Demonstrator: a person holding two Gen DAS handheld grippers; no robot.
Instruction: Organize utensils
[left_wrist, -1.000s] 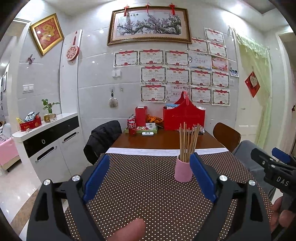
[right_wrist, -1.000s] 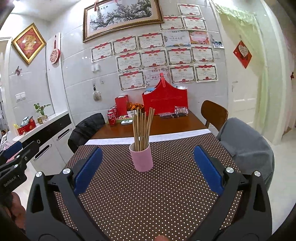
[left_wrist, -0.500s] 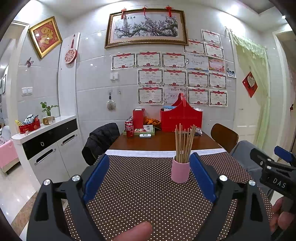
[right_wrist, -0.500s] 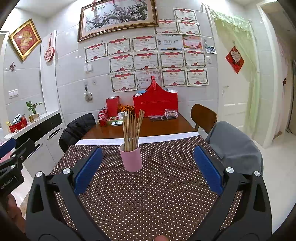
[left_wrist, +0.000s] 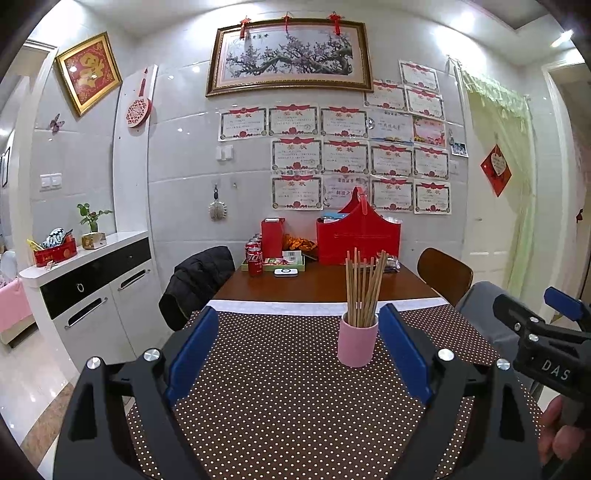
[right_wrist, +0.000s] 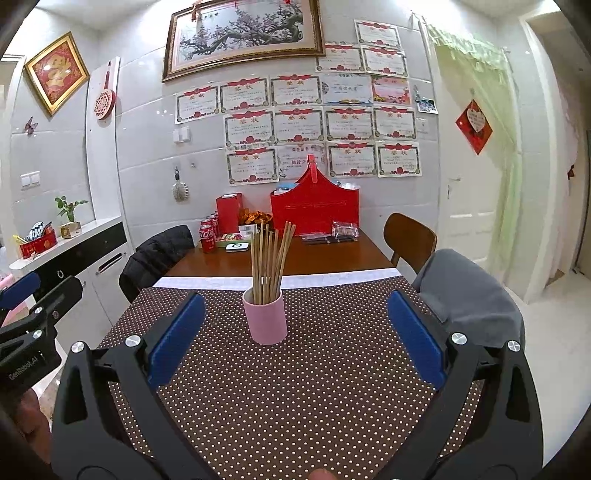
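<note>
We face a long counter (left_wrist: 295, 406) covered in a brown polka-dot cloth (right_wrist: 314, 387), with a red carrier basket (right_wrist: 314, 212) at its far end. On the cloth stands a pink cup (right_wrist: 265, 319) holding a bundle of wooden chopsticks (right_wrist: 269, 258), upright and fanned. Our left gripper (left_wrist: 295, 354) and right gripper (right_wrist: 295, 332) hover short of it, fingers (right_wrist: 177, 332) spread wide, gripping nothing.

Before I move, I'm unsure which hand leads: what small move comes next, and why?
Probably ease the right gripper forward toward the chopsticks: it is open and empty, and they stand bundled in the cup close ahead of it.
</note>
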